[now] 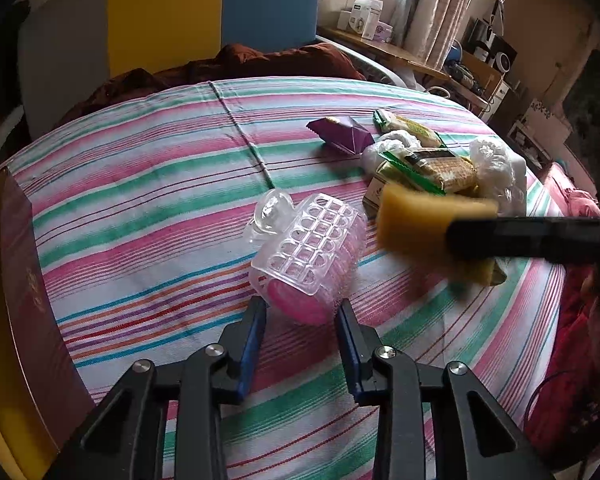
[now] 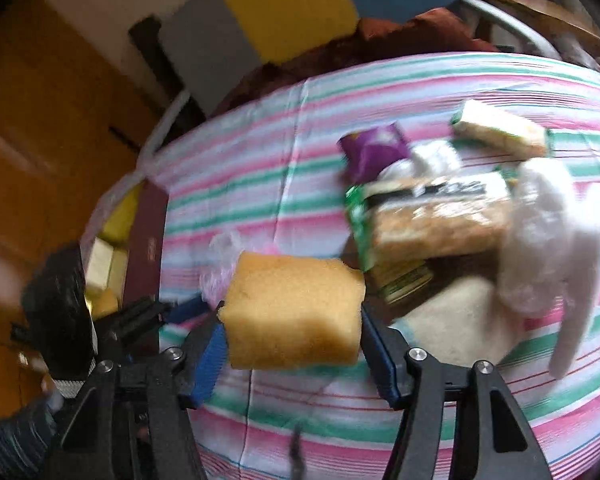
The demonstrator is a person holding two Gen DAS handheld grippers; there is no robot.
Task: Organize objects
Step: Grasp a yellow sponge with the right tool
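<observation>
Sponge (image 2: pixel 294 312), a yellow block, sits clamped between the blue pads of the right tongs (image 2: pixel 292 320), lifted clear of the striped bed sheet (image 2: pixel 260 160); in the left wrist view the same sponge (image 1: pixel 420 220) shows at the tip of a dark, blurred finger reaching in from the right edge, near the heap of packets. Both tongs tilt steeply down toward the bed. The left tongs (image 1: pixel 302 312) are clenched on the near end of a clear plastic grid holder (image 1: pixel 308 248) with a pink inside, which lies on its side on the sheet; a small clear dome-shaped piece (image 1: pixel 270 212) lies touching its far side. Counted in the left wrist view: one sponge, one grid holder, one clear dome, one purple snack packet (image 1: pixel 340 132), two green-edged cracker packs (image 1: pixel 432 168), and crumpled clear plastic bags (image 1: pixel 494 168) whose number cannot be told. A dark red box (image 1: pixel 32 280) with a yellow inside stands at the left edge of the bed. The right wrist view is motion-blurred, so small details in it are unclear.
</observation>
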